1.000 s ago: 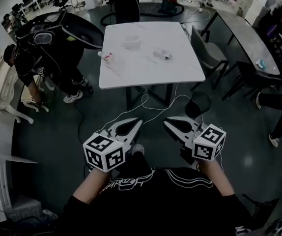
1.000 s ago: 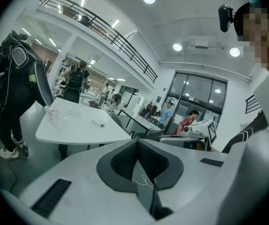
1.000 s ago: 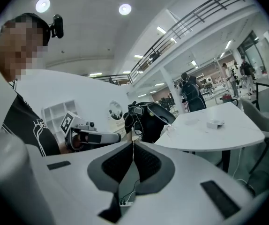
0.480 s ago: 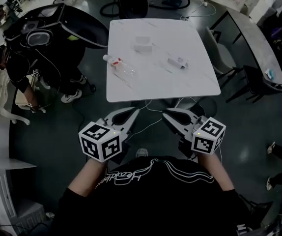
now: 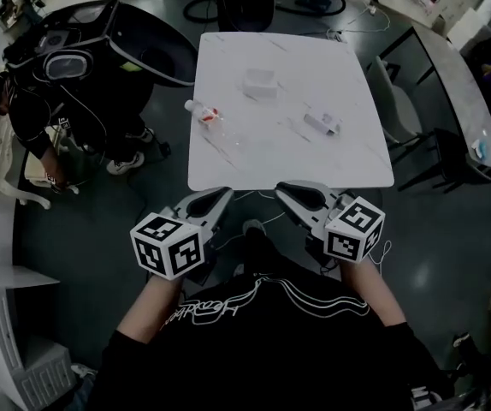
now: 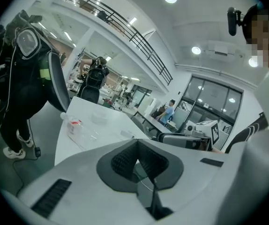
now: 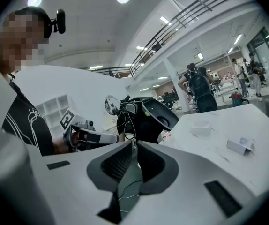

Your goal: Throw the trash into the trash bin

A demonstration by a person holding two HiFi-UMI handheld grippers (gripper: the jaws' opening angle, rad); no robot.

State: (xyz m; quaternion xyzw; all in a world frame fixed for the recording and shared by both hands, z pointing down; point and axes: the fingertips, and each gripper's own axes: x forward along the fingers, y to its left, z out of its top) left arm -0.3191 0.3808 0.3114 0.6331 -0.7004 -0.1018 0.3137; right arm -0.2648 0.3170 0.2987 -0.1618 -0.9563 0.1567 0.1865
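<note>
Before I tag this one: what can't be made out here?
- Trash bin: in no view.
- Small white item, head view: too small to identify.
- Bottle, head view: too small to tell whether empty.
- Floor under the table, head view: hidden by its top.

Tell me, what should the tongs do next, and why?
Probably open the left tongs and reach forward for the clear bottle on the white table. They and the right tongs are shut and empty at the table's near edge; the bottle lies on the left side.
</note>
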